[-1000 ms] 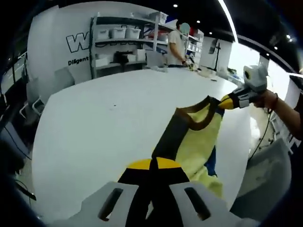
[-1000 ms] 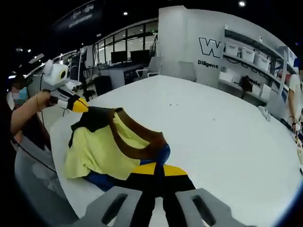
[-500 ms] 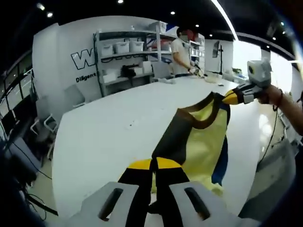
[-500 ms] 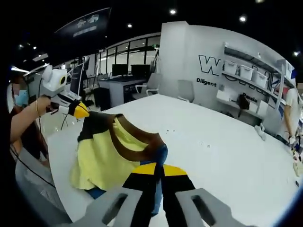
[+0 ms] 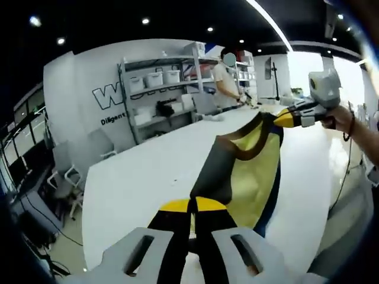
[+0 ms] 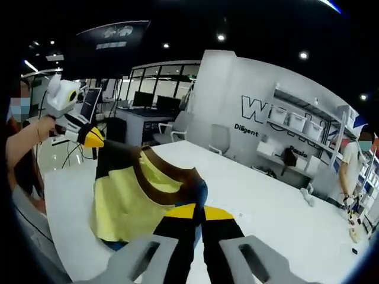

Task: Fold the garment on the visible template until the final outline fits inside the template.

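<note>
Step in hand: the garment [image 5: 249,165] is held up off the white table [image 5: 148,177] by its two shoulder corners, stretched between the two grippers; by the look of it this is the spreading step, ahead of any fold.
Garment: a yellow shirt with brown shoulders and collar and a blue layer beneath; in the right gripper view it [image 6: 127,195] hangs over the near left part of the table [image 6: 260,195], its lower hem seemingly just at the surface.
Left gripper [image 5: 190,208]: the jaws are closed together on a brown shoulder corner.
Right gripper [image 6: 200,213]: the jaws are likewise pressed shut on the opposite corner, by the collar.
Hand pose: in the left gripper view the right gripper [image 5: 283,120] is seen raised far right, held by a hand [image 5: 337,118] with the forearm level; both grippers are carried high, at much the same height.
Template: no template outline can be made out on the table.
Next move: the garment is judged to need lowering flat, tension being kept even so no crease is laid in.
</note>
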`<state>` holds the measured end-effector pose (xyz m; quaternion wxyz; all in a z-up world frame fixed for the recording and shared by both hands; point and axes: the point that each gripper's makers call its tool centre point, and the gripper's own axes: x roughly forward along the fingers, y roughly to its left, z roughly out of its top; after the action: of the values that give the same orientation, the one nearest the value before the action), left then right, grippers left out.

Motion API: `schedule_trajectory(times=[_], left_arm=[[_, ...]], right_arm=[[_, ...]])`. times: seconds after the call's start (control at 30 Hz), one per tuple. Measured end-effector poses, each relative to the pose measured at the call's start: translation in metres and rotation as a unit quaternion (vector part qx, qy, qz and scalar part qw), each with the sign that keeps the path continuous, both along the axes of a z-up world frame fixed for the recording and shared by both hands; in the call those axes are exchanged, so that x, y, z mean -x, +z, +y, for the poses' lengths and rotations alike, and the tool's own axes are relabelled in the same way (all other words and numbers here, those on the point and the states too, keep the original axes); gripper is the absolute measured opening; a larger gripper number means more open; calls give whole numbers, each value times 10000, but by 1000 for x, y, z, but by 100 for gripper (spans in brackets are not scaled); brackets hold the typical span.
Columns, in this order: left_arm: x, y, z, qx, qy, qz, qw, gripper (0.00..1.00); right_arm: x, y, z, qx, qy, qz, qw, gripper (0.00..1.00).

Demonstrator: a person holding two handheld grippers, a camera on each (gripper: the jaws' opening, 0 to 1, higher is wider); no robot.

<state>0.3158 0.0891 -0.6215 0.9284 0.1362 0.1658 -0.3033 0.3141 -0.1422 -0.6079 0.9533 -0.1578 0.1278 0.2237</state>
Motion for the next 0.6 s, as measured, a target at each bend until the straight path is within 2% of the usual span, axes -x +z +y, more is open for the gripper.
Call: schedule_trajectory(times=[0.1, 0.27, 0.4, 0.6], left_arm=[[-5, -7, 4, -8, 91, 104, 9999, 0], [-10, -8, 5, -11, 103, 120, 9999, 0], [-13, -2, 5, 75, 103, 113, 9999, 0], [-23, 1, 8, 98, 173, 195, 9996, 0]], right_arm=[[-1, -6, 2, -35, 15, 98, 9999, 0], [-6, -11, 0, 34, -106, 154, 9998, 0], [-10, -2, 1, -150, -133, 68, 9998, 0], [-19, -1, 5, -156, -140, 69, 9998, 0]])
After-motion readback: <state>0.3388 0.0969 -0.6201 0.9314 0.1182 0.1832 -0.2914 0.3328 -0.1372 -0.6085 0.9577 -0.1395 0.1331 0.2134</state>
